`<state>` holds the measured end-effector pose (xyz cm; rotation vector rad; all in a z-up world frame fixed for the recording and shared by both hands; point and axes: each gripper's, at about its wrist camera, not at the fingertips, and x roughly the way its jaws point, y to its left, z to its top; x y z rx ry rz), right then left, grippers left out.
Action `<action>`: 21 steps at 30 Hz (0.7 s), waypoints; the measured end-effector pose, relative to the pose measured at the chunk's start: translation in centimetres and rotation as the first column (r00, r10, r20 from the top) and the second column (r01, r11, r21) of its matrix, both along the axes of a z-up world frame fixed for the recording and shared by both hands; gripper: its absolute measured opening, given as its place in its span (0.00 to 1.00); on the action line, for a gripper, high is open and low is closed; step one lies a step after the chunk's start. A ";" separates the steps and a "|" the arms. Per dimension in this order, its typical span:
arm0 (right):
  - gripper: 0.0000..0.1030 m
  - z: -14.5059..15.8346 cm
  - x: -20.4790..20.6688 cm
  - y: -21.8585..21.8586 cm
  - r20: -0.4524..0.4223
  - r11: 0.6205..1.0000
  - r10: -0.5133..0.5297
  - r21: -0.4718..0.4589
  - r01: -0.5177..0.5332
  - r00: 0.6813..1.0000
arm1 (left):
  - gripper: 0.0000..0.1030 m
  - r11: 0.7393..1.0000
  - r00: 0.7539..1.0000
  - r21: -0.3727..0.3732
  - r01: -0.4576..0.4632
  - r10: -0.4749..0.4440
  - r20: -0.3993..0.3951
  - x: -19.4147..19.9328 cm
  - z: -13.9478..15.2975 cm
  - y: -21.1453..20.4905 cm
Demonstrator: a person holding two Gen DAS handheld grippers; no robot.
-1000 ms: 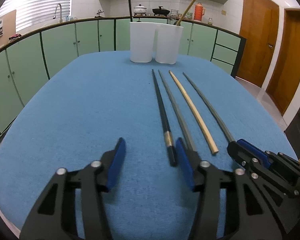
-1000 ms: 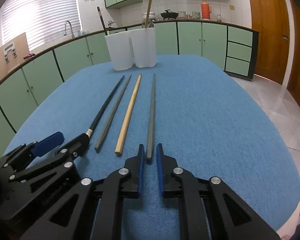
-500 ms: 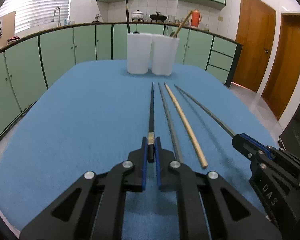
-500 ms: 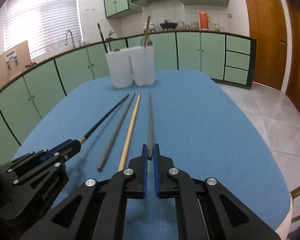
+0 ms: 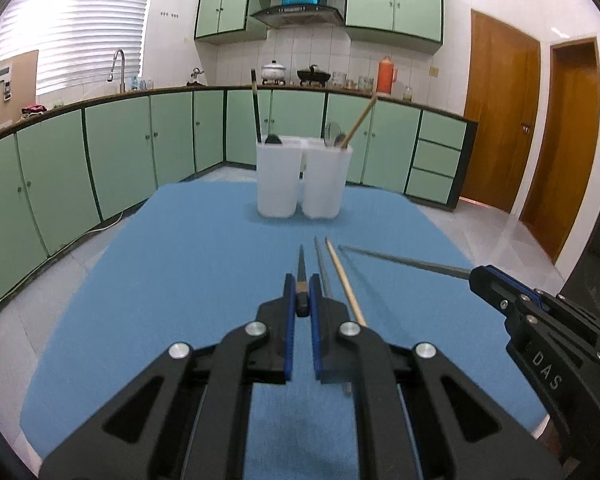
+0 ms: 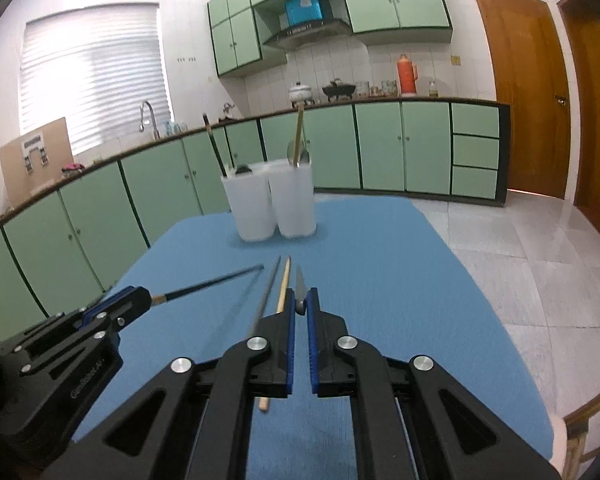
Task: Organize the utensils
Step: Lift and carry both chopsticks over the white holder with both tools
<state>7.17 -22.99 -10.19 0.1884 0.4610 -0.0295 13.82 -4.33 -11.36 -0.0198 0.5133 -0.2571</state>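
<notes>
My left gripper is shut on a black chopstick with a gold band, lifted above the blue table; it also shows in the right wrist view. My right gripper is shut on a grey chopstick, also raised; it shows in the left wrist view. A second grey chopstick and a wooden chopstick lie on the table between them. Two white cups stand at the far end, holding a black chopstick, a wooden chopstick and spoons.
The blue table has rounded edges, with tiled floor to the right. Green cabinets and a counter curve behind it. Wooden doors stand at the right.
Both grippers have closed on their chopsticks and risen, lifting them off the table. The left gripper shifted right onto the black chopstick first. The two middle chopsticks stayed put.
</notes>
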 end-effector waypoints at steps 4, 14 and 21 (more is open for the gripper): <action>0.06 2.3 0.3 -0.4 0.038 1.000 0.001 0.014 -0.001 0.999 | 0.06 1.000 1.000 -0.022 -0.002 0.003 0.026 0.2 1.8 0.3; 0.06 6.9 2.1 -1.0 0.113 0.999 0.026 0.023 -0.029 0.993 | 0.05 0.998 0.996 -0.060 0.005 0.000 0.088 1.7 5.8 0.6; 0.06 9.4 3.9 -1.1 0.124 0.998 0.050 0.027 -0.054 0.991 | 0.05 0.998 0.992 -0.055 0.040 -0.034 0.122 3.3 8.6 0.5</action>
